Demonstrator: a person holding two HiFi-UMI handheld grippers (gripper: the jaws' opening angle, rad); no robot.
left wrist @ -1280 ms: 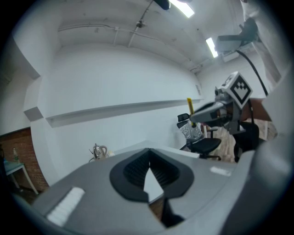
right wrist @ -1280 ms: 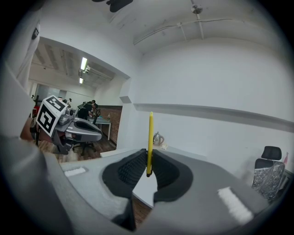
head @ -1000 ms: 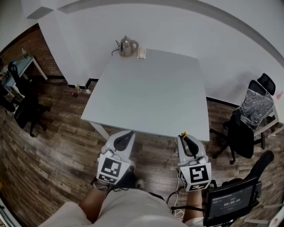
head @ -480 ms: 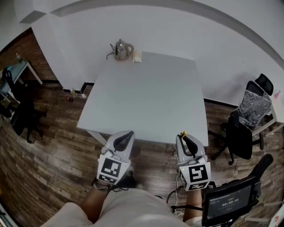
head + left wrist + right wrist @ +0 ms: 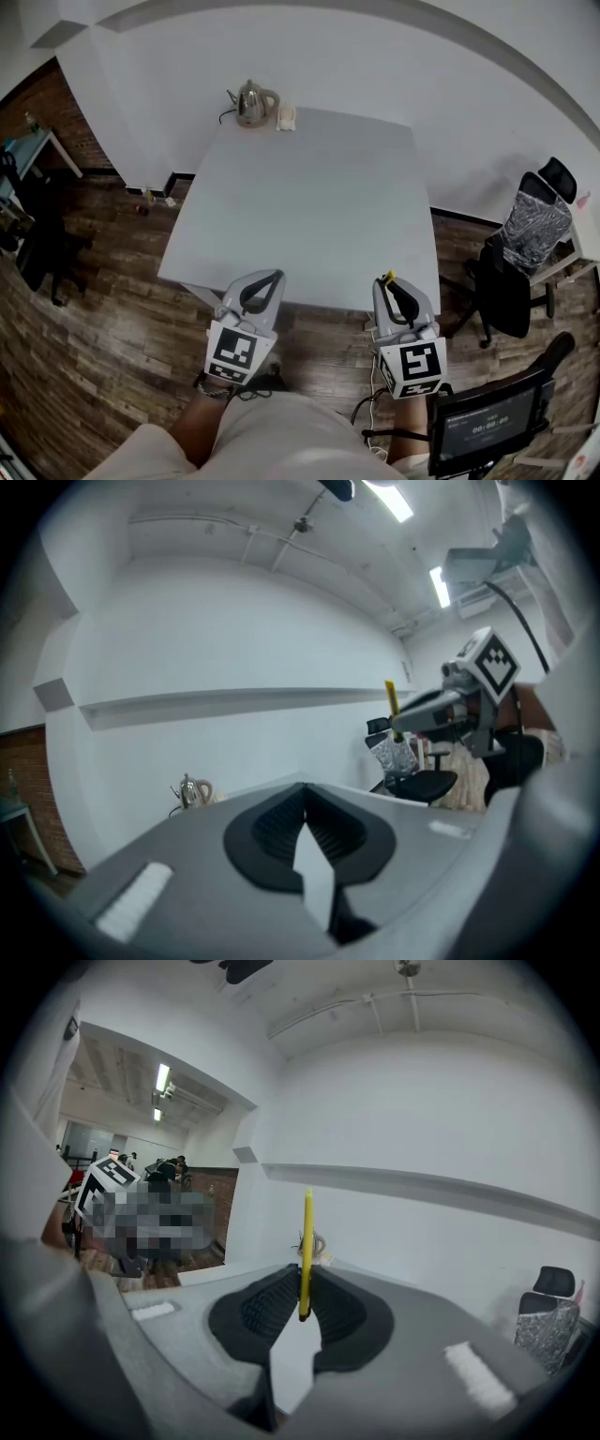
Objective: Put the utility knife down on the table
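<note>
While the right gripper point(image 5: 302, 1283) has its fingers point(image 5: 349, 1312) clamped on the utility knife point(image 5: 306, 1232), the left gripper point(image 5: 302, 803) has its fingers point(image 5: 272, 832) together at the tips with nothing between them. Utility knife: slim and yellow, standing upright between the two dark ribbed pads, with its lower end pinched near the front of the pads and most of its length rising above them. It is carried in the air and is not laid on the surface point(image 5: 309, 206). Position, head view: the yellow tip shows at the front of the right gripper, over the near edge of the surface toward its right corner. The left gripper sits level with it over the same edge toward the left corner, and the two are well apart. Surface: white, square, bare except at the far edge, where a metal kettle point(image 5: 250, 102) stands with a small white object point(image 5: 286, 116) just beside it. Surroundings: wood-plank floor point(image 5: 94, 309), white wall behind, a black office chair point(image 5: 511, 281) to the right, and a dark screen point(image 5: 483, 427) at lower right.
</note>
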